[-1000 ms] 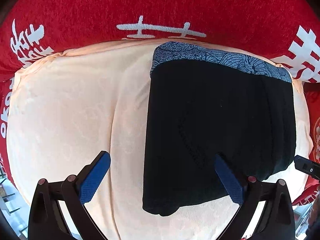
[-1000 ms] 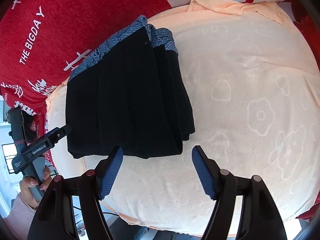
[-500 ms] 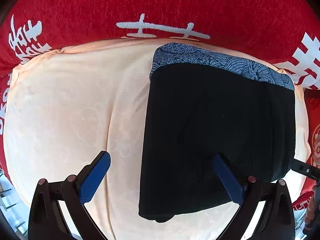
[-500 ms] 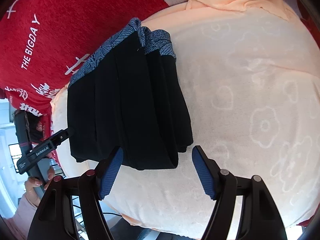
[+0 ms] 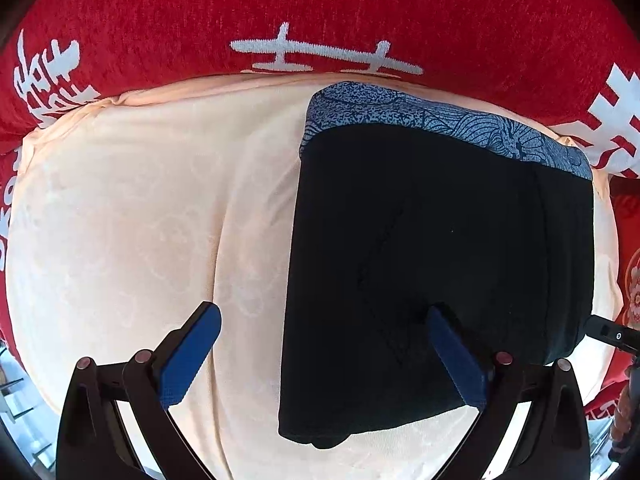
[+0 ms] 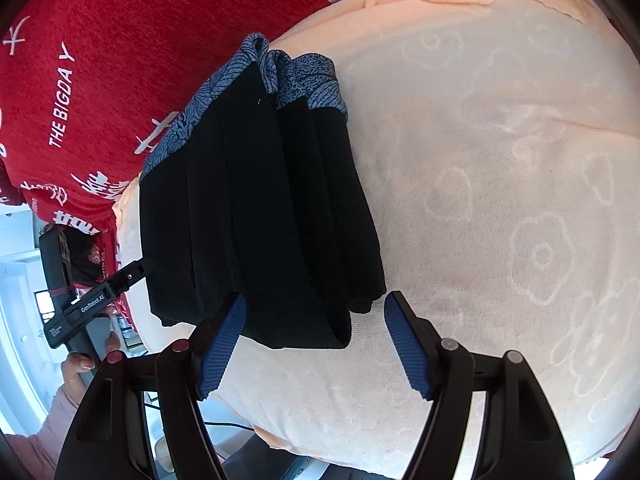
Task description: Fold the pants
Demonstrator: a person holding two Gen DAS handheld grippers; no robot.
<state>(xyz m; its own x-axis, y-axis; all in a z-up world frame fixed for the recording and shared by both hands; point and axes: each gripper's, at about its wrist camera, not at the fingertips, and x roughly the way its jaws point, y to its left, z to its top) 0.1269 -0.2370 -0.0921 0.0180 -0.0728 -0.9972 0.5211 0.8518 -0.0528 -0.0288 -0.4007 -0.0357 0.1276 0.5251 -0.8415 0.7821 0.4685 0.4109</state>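
The black pants lie folded in a compact rectangle on a peach towel, their blue patterned waistband at the far edge. My left gripper is open and empty, hovering over the pants' near left edge. In the right wrist view the folded pants show stacked layers. My right gripper is open and empty, just above their near corner. The left gripper's tip shows beside the pants there.
A red blanket with white lettering lies under and beyond the towel. The towel spreads wide to the right of the pants. The table's near edge and floor show below.
Both grippers have drawn slightly nearer the pants' near edge. The pants have not moved and both stay open.
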